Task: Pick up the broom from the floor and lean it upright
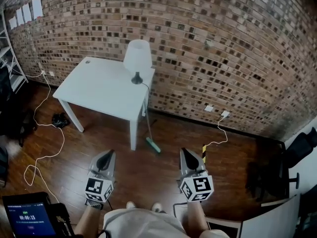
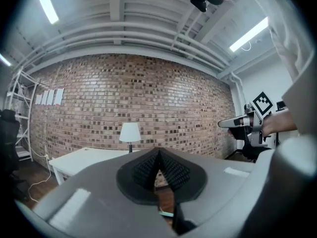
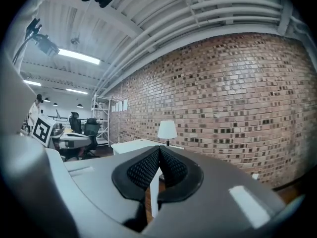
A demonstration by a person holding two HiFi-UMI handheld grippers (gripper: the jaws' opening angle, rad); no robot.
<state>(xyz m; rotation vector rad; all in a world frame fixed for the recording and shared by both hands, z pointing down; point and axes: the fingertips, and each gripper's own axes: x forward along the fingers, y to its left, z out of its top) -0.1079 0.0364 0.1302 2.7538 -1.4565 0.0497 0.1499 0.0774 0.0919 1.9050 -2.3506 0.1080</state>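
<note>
Two smooth grey shells out front: the left gripper point(image 1: 105, 158) and the right gripper point(image 1: 186, 157), each tapering to a rounded nose. Behind each sits a white cube point(image 1: 99, 188) printed with bold black square markers. In the close views, the fingers point(image 2: 141, 171) wear black ribbed pads point(image 3: 141, 171), set in a dark oval collar against glossy grey casing. The person wears a pale off-white top point(image 1: 130, 225), and light shoe toes point(image 1: 130, 205) show just past it.
</note>
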